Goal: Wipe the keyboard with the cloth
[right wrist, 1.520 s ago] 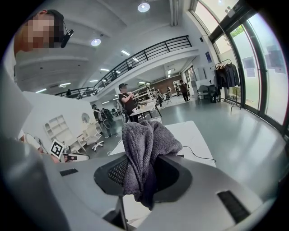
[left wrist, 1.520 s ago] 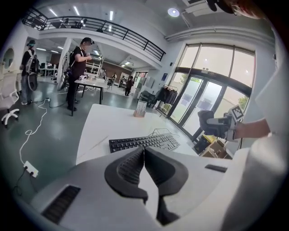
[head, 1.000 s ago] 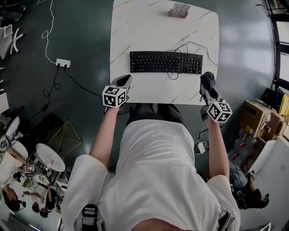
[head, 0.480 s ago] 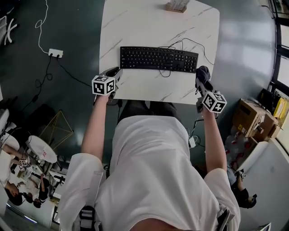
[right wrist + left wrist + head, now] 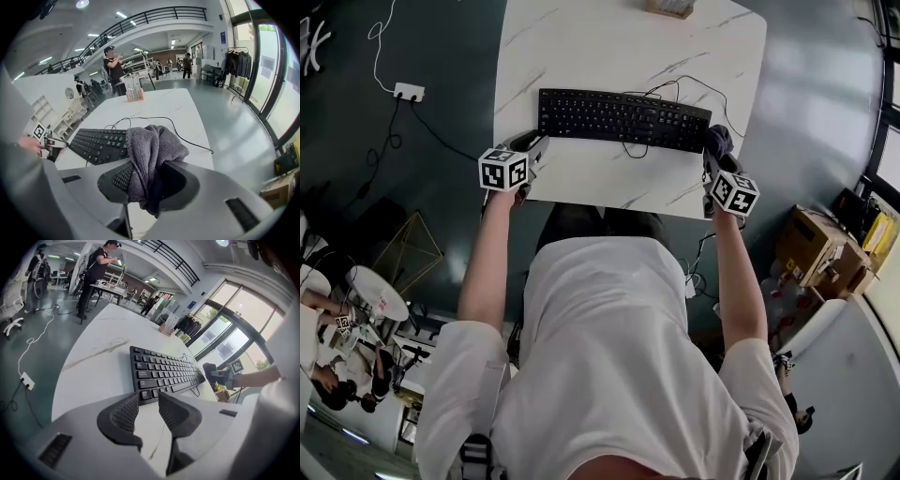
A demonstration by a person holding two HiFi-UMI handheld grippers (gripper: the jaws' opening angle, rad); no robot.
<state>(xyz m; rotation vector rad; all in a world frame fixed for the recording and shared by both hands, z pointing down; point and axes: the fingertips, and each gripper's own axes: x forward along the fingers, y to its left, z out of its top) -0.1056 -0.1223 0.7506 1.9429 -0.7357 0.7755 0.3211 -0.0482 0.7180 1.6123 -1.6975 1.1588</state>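
Head view: noted keyboard [image 5: 623,119] lying lengthwise across the counter [image 5: 581,47], somewhat toward the near edge, cable [image 5: 680,86] looping off its far side. Found left tool [image 5: 532,143] just beside the keyboard's near-left corner, low over the counter. Found right tool [image 5: 715,161] at the keyboard's right end, cloth [image 5: 718,141] bunched at its tip.

Left tool view: read jaws as partly apart, having just been opening, nothing between them. Only bare counter and the keyboard's corner beyond.

Right tool view: read jaws as clamped on a fold of the grey cloth, a wad standing proud ahead of the tips and a tail hanging below. Saw keyboard just left of the wad, near. Cannot tell from any view whether cloth and keys already touch.

Judged step in hand: bringing cloth down onto the right end of the keys. Wiping apparently not yet begun.

To do well:
- Lower until the wad, not the hard tips, meets the key tops.
- Grip firmly so the cloth does not pull free on the drag.
- Sweep lightly from right to left along one row, then shift far or near and repeat.
- Brace the near-left corner with left tool against sliding.
- Steer clear of the cable at the far side.
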